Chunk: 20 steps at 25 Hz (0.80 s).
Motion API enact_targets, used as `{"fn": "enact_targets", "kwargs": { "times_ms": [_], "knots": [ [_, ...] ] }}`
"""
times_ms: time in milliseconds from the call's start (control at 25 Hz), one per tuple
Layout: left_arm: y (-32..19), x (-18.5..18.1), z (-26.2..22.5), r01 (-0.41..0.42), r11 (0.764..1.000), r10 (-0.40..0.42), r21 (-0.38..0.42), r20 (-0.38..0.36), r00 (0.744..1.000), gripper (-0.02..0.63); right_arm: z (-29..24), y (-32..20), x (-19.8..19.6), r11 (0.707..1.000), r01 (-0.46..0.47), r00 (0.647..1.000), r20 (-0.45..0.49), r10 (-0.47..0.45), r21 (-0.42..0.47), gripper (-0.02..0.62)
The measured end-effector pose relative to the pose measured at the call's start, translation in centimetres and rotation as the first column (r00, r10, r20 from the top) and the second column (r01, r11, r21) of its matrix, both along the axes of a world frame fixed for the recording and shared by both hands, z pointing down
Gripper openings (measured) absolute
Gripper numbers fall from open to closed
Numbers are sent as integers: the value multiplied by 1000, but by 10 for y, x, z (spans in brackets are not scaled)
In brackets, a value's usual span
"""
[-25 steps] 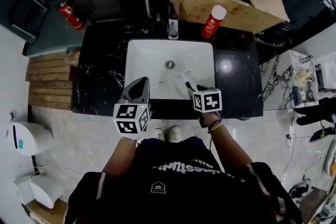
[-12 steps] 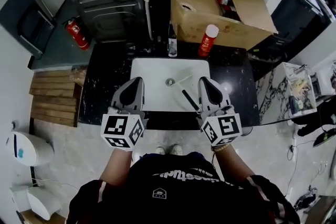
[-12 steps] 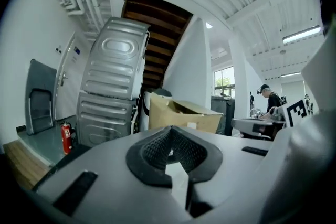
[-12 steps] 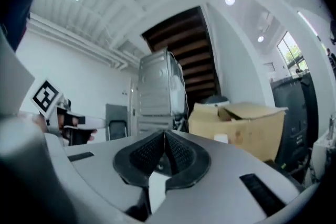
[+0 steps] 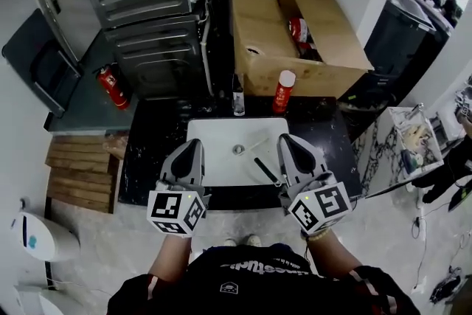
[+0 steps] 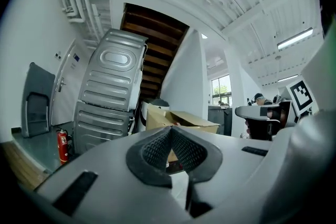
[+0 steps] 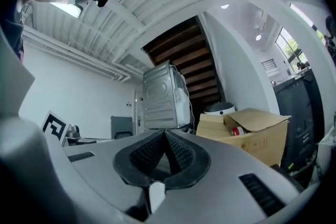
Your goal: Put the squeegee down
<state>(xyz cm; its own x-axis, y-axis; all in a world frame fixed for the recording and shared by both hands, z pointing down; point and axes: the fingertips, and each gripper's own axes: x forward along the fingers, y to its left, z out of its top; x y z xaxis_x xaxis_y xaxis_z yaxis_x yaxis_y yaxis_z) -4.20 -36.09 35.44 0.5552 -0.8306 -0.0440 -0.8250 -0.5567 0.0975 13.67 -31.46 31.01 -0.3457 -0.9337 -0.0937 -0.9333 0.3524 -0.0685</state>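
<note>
We hold both claws side by side over the front edge of a white rectangular sink (image 5: 217, 158), which is set in a black marble tabletop (image 5: 151, 158). The left claw (image 5: 194, 144) is closed: its two ribbed pads meet at the tip and nothing is between them. The right claw (image 5: 284, 138) is closed too. Its jaws have just been closing, and we see nothing between them.

The squeegee with a black handle and a pale blade (image 5: 264, 169) lies inside the sink, between the two claws and much nearer to the right claw. Its handle runs just beside the inner side of this claw, and its blade lies left of the claw tip, near the round drain (image 5: 238, 150). Neither claw holds it.

At the far edge of the tabletop, a red spray can with a white cap (image 5: 282, 91) stands ahead of the right claw. A dark faucet (image 5: 238, 96) stands ahead of the gap between the claws. Behind them is an open brown cardboard box (image 5: 295, 33). Further ahead of the left claw stands a big grey metal machine (image 5: 140, 4), with a red fire extinguisher (image 5: 113, 87) to the left of it.
</note>
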Motion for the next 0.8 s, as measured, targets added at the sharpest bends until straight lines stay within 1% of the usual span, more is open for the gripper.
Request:
{"fn": "enact_targets", "kwargs": {
  "times_ms": [320, 520, 800],
  "knots": [
    [2, -3, -4, 3, 1000, -3, 10, -20, 1000, 14, 10, 3, -2, 999, -7, 1000, -11, 7, -34, 37],
    [3, 4, -5, -10, 1000, 11, 15, -17, 1000, 14, 7, 5, -2, 1000, 1, 1000, -17, -2, -27, 37],
    [4, 6, -4, -6, 1000, 6, 10, -19, 1000, 14, 6, 8, -2, 1000, 4, 1000, -22, -5, -23, 37]
  ]
}}
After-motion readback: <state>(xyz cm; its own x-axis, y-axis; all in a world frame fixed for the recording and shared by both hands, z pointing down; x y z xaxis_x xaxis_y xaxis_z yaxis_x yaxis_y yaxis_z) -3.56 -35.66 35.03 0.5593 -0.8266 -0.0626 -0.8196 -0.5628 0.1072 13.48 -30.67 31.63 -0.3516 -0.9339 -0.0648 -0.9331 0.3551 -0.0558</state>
